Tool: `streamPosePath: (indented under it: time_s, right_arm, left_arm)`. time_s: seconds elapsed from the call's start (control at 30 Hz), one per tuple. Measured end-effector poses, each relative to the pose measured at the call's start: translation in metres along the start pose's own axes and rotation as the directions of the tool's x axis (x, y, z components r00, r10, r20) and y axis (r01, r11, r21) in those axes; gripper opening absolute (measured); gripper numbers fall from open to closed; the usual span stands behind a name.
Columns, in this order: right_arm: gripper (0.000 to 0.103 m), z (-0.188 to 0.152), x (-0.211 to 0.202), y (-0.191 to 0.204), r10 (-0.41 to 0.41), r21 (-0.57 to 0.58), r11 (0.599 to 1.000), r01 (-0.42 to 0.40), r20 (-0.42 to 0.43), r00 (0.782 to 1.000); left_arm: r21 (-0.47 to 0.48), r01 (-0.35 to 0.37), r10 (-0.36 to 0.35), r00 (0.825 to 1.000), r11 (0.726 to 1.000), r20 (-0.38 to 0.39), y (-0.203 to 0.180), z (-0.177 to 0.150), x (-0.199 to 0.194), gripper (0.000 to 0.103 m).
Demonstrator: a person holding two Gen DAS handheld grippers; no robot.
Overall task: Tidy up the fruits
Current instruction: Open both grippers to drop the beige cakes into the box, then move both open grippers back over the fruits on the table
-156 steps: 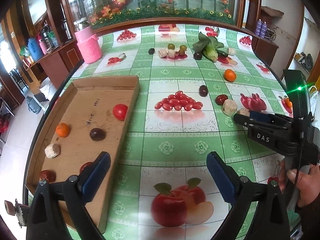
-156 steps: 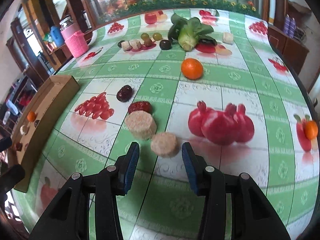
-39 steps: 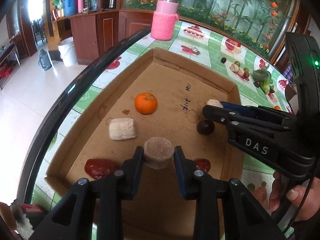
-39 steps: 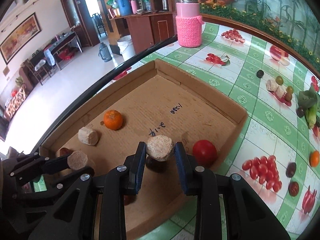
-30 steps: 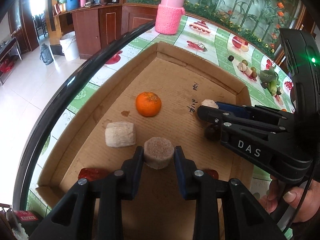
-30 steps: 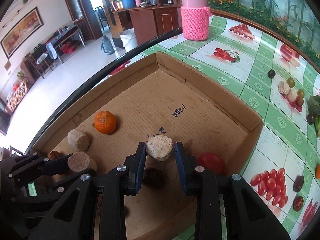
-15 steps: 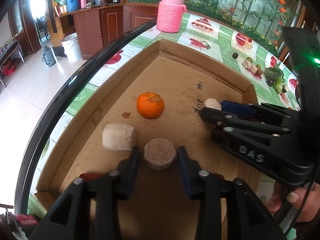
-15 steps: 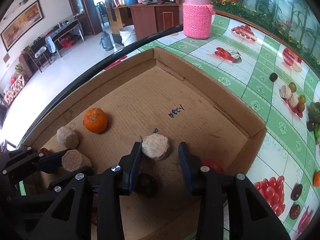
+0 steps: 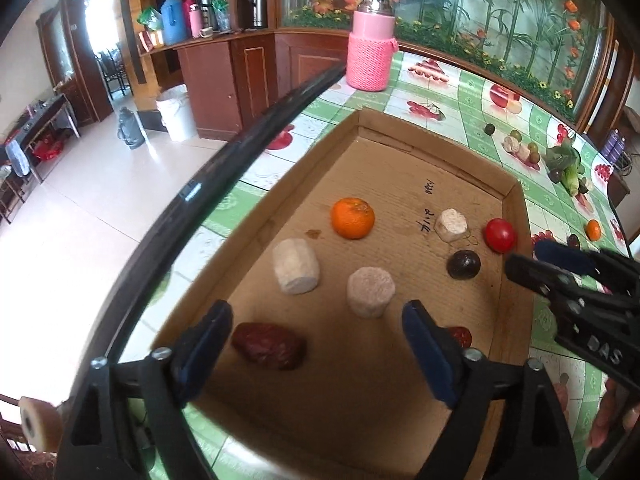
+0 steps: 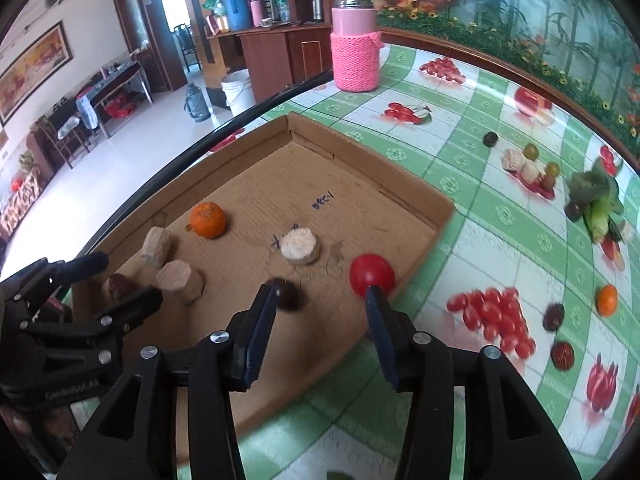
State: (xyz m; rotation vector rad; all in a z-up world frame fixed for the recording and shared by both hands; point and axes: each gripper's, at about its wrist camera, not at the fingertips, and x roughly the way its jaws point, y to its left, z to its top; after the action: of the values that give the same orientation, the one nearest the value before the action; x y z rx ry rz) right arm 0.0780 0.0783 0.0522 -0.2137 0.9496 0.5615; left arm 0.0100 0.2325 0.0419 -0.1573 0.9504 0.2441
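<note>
1. Resting inside the shallow brown cardboard tray [image 9: 400, 148] on the counter [image 9: 472, 96]: a round orange mandarin [image 9: 353, 217], a red tomato [image 9: 499, 235], a dark round plum [image 9: 463, 264], a wrinkled red date [image 9: 268, 345] and three pale cylindrical chunks.
2. Left gripper [image 9: 316, 344] has just been opening; its jaws stand wide, the nearest beige chunk [image 9: 370, 291] beyond them, untouched.
3. Right gripper [image 10: 320, 320] has just been opening; nothing between its jaws; the flat pale chunk [image 10: 300, 246] lies free mid-tray.
</note>
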Motion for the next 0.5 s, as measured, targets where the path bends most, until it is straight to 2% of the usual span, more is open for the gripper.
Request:
streamPosePath:
  time_s: [0.07,0.27,0.5]
  right_arm:
    - [0.046,-0.009,-0.008,-0.001,-0.002,0.019,1.000,0.002,0.000,1.000]
    - [0.048,-0.042,-0.030,-0.010,-0.010,0.093,0.996,0.011,-0.017,1.000]
    - [0.048,-0.075,-0.056,-0.029,-0.041,0.169,0.985,0.044,-0.018,0.999]
  left_arm:
    - [0.000,-0.004,0.004,1.000,1.000,0.017,0.000,-0.002,-0.007,0.096]
    - [0.024,0.005,-0.007,0.998,1.000,0.055,-0.012,-0.006,-0.023,0.097]
    - [0.073,0.042,-0.046,0.997,0.996,0.059,-0.040,-0.010,-0.032,0.097]
